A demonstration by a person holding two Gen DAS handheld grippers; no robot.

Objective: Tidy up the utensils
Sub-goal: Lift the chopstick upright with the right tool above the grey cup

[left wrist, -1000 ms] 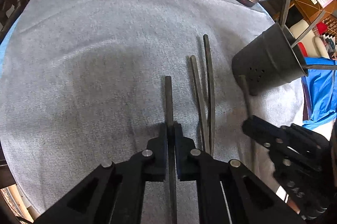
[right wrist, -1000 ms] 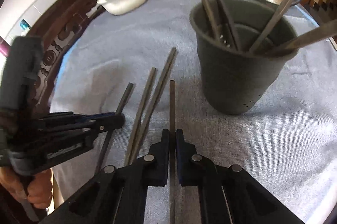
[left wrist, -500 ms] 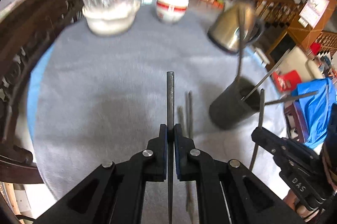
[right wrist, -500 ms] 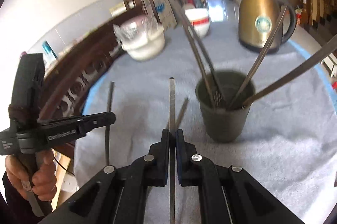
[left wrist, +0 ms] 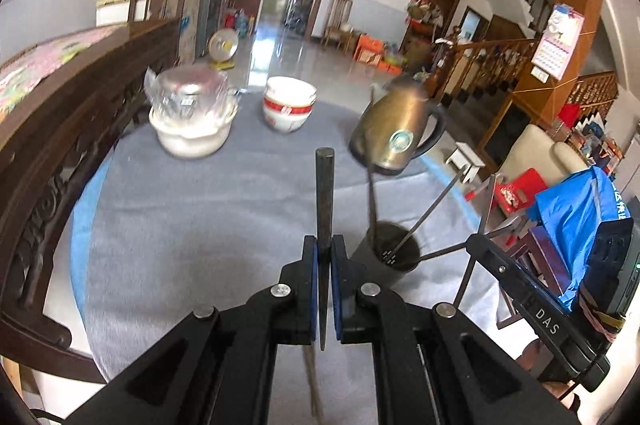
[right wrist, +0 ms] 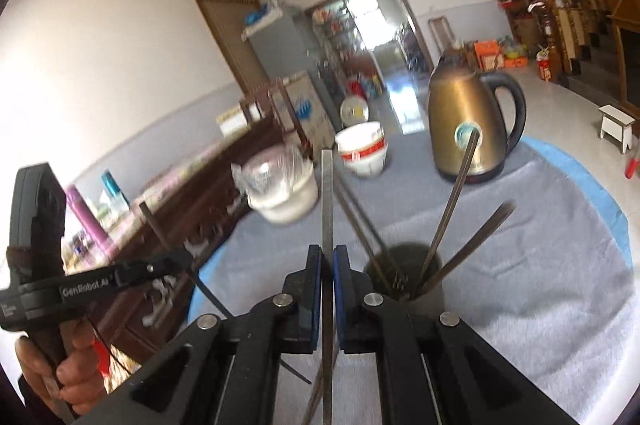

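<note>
We see the left gripper pinching a dark chopstick pointing to 12 o'clock, and the right gripper pinching a silver chopstick likewise. The utensil holder, at 2 o'clock from each gripper, stands on the grey tablecloth holding several utensils.

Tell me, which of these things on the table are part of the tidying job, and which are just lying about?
Part of the job:
- left hand-held gripper, shut on a dark chopstick
- right hand-held gripper, shut on a grey chopstick
- dark utensil holder with utensils already standing in it
- chopsticks lying on the grey cloth

Just lying about:
- gold kettle
- red-and-white bowls
- plastic-covered white dish
</note>
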